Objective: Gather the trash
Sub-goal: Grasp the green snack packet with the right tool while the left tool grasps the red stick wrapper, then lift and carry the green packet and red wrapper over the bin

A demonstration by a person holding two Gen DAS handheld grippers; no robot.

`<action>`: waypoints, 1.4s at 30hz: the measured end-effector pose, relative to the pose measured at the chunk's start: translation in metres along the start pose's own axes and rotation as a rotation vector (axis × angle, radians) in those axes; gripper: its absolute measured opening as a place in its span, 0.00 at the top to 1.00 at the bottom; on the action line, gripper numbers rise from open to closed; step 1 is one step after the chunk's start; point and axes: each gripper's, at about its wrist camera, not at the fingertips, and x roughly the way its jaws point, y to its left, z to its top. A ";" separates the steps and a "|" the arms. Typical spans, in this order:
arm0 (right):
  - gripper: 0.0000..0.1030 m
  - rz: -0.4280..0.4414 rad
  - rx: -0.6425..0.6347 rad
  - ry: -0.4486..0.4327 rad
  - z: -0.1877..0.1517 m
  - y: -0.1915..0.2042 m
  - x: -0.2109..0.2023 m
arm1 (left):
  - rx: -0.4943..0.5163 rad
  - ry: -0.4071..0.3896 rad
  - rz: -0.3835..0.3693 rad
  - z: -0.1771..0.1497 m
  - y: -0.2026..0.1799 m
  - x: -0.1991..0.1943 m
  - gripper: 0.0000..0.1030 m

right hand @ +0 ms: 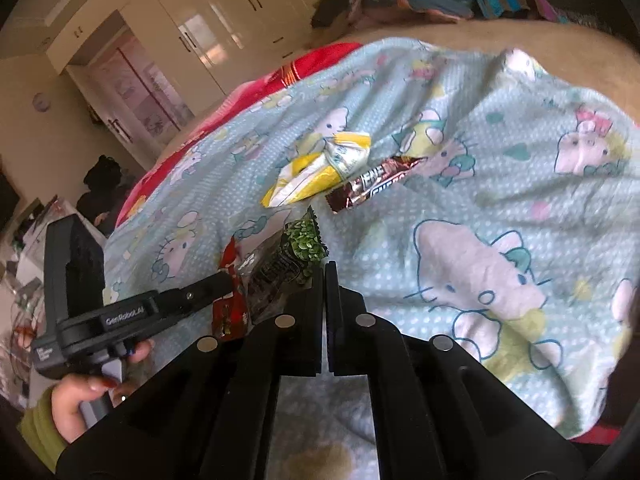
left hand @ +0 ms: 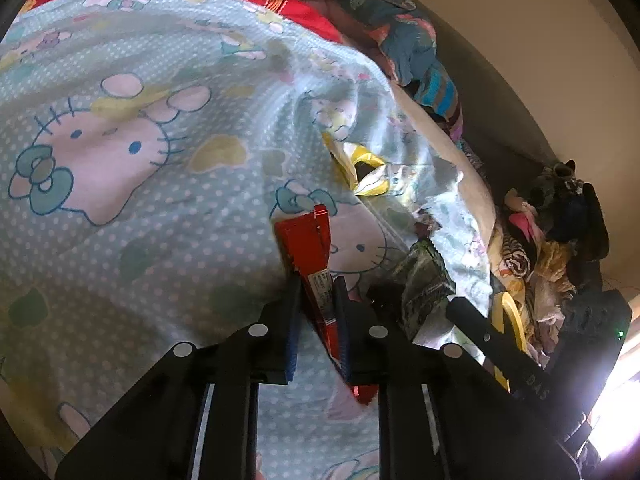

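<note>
My left gripper (left hand: pixel 318 280) is shut on a red wrapper (left hand: pixel 308 240) held above the Hello Kitty blanket (left hand: pixel 120 140); the wrapper also shows in the right wrist view (right hand: pixel 230 304). My right gripper (right hand: pixel 323 270) is shut, and a green-and-silver wrapper (right hand: pixel 288 264) lies against its left finger; I cannot tell whether it is pinched. That wrapper also shows in the left wrist view (left hand: pixel 424 284). A yellow-and-white wrapper (right hand: pixel 316 172) and a brown candy-bar wrapper (right hand: pixel 372 184) lie on the blanket (right hand: pixel 500 200) ahead. The yellow wrapper also shows in the left wrist view (left hand: pixel 360 168).
Crumpled clothes (left hand: pixel 404 32) lie at the bed's far end, and more clothes (left hand: pixel 540 240) are piled beside the bed. White wardrobes (right hand: pixel 208 28) stand across the room. The person's hand (right hand: pixel 80 400) holds the left gripper's handle.
</note>
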 end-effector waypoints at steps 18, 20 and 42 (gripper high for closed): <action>1.00 0.005 0.025 -0.070 0.007 -0.015 -0.029 | 0.057 -0.072 -0.054 0.012 -0.032 -0.030 0.86; 1.00 0.014 0.040 -0.079 0.012 -0.018 -0.033 | 0.069 -0.075 -0.061 0.012 -0.037 -0.032 0.87; 0.88 0.142 0.029 0.043 0.020 -0.012 0.030 | 0.253 -0.210 -0.169 0.017 -0.117 -0.084 0.87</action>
